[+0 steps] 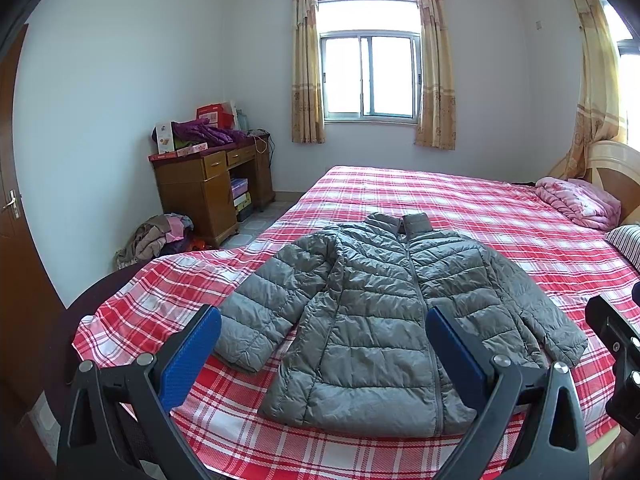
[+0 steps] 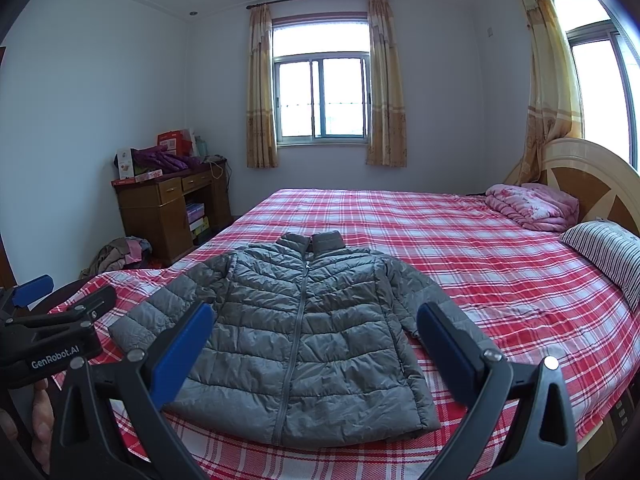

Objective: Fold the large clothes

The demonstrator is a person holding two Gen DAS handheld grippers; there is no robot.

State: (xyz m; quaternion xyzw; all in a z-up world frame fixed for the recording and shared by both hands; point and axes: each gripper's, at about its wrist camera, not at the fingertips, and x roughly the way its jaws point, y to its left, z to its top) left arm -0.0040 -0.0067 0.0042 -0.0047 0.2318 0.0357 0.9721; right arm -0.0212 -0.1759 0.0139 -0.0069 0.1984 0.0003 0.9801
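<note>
Bed under flat jacket

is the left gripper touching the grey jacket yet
Apart. The right wrist view shows the left gripper held off the bed's edge, clear of the grey jacket.

The only lettering that can be read is "GenRobot.AI", in white on the black body of the left gripper, which juts in at the near left edge of the right wrist view. The boxes piled on the wooden desk at the far left carry printing, but it is too small and blurred to make out.
</note>
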